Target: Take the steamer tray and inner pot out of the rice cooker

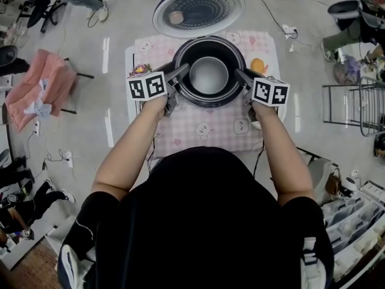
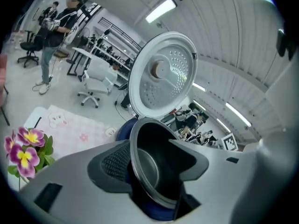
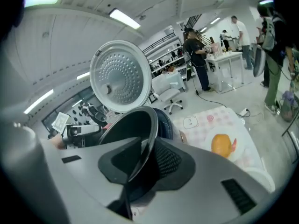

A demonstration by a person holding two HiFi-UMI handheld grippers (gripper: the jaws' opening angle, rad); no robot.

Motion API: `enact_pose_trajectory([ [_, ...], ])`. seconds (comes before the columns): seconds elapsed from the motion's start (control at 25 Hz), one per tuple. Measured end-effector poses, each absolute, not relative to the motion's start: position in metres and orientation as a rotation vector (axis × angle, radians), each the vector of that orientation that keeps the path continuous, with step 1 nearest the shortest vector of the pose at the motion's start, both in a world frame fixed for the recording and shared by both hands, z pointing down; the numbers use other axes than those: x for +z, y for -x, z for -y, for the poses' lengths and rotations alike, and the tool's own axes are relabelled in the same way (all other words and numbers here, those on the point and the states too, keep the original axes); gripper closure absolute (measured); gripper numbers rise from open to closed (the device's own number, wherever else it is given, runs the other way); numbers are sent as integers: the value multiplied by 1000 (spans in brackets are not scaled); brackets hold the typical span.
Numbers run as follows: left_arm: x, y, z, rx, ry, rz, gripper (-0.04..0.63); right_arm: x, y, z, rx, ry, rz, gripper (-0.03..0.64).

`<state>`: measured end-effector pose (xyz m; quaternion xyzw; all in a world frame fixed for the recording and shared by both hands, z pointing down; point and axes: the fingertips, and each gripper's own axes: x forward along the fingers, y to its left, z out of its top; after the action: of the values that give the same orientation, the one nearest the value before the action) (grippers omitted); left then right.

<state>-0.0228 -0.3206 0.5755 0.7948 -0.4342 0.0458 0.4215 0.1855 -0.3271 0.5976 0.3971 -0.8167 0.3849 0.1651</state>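
The rice cooker [image 1: 182,94] stands open on a pink checked mat, its lid [image 1: 198,9] tipped back. The dark inner pot [image 1: 209,75] sits inside it, with a bare grey bottom. No steamer tray shows in the pot. My left gripper [image 1: 180,77] is at the pot's left rim. In the left gripper view the rim [image 2: 135,143] runs between the jaws, with a gap to the inner pad, so my left gripper [image 2: 149,160] is open. My right gripper [image 1: 240,77] is at the right rim. In the right gripper view my right gripper [image 3: 142,164] has both pads against the rim [image 3: 150,125].
Purple flowers [image 1: 139,70] lie at the mat's left edge and an orange object on a white dish [image 1: 258,65] at its right. A pink cloth on a stand [image 1: 42,86] is at the left, a metal rack [image 1: 355,107] at the right. People and office chairs stand further off.
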Motion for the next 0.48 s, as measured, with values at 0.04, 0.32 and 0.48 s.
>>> enact_pose_trajectory([
  [0.04,575,22,322,82,-1970,1071,342,597,-186,327,1124,-1136,2333,528],
  [0.32,570,33,323,-83,-1843,1032,453,590,-189,326,1201,-1172,2376,543],
  [0.48,565,30,317,-115,-1815,978,479,576,-190,322,1209,-1179,2412,558],
])
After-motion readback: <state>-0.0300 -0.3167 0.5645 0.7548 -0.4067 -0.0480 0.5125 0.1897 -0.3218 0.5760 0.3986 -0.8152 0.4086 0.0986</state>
